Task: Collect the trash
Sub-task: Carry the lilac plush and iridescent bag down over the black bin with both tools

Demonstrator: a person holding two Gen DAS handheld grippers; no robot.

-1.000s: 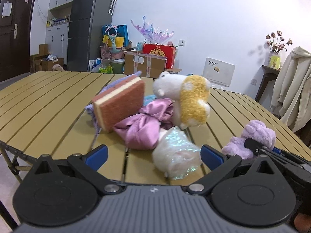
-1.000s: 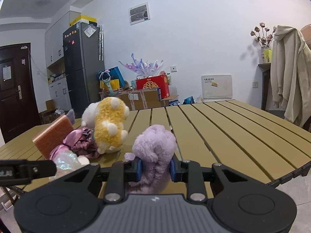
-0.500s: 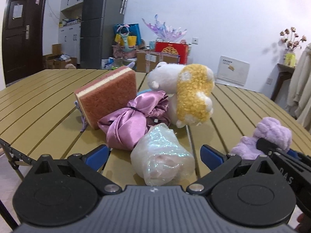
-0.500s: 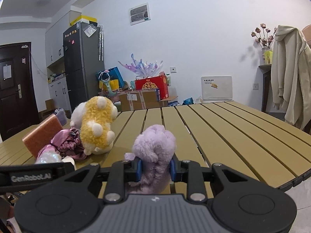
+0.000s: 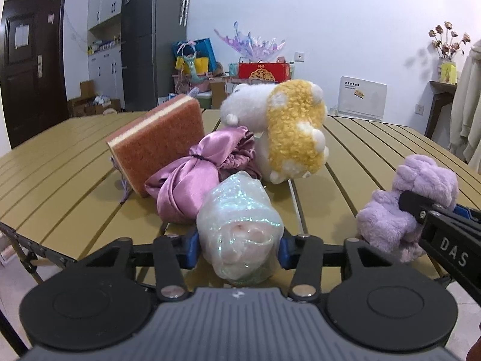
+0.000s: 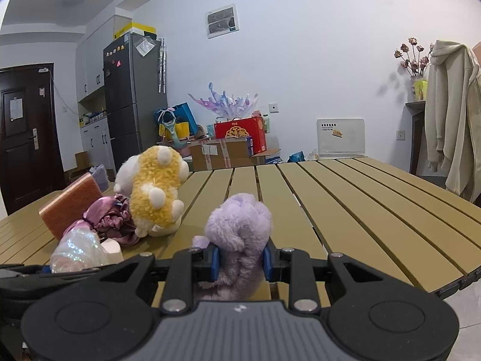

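Note:
My left gripper (image 5: 237, 252) is shut on a crumpled iridescent plastic wrapper (image 5: 239, 225) at the near edge of the slatted table (image 5: 60, 174). The wrapper also shows in the right wrist view (image 6: 79, 249). My right gripper (image 6: 240, 260) is shut on a fluffy lilac scrunchie (image 6: 239, 234), seen at the right of the left wrist view (image 5: 412, 207). Behind the wrapper lie a pink satin bow scrunchie (image 5: 192, 180), an orange sponge (image 5: 159, 144) and a white-and-yellow plush toy (image 5: 285, 129).
The table's near edge runs just under both grippers, with floor below. The right half of the table (image 6: 360, 204) is bare slats. A coat (image 6: 451, 126) hangs at the right. Boxes (image 6: 222, 153) and a fridge (image 6: 132, 102) stand behind the table.
My left gripper moved forward around the wrapper and closed its jaws on it. My right gripper kept its hold on the lilac scrunchie and shifted slightly.

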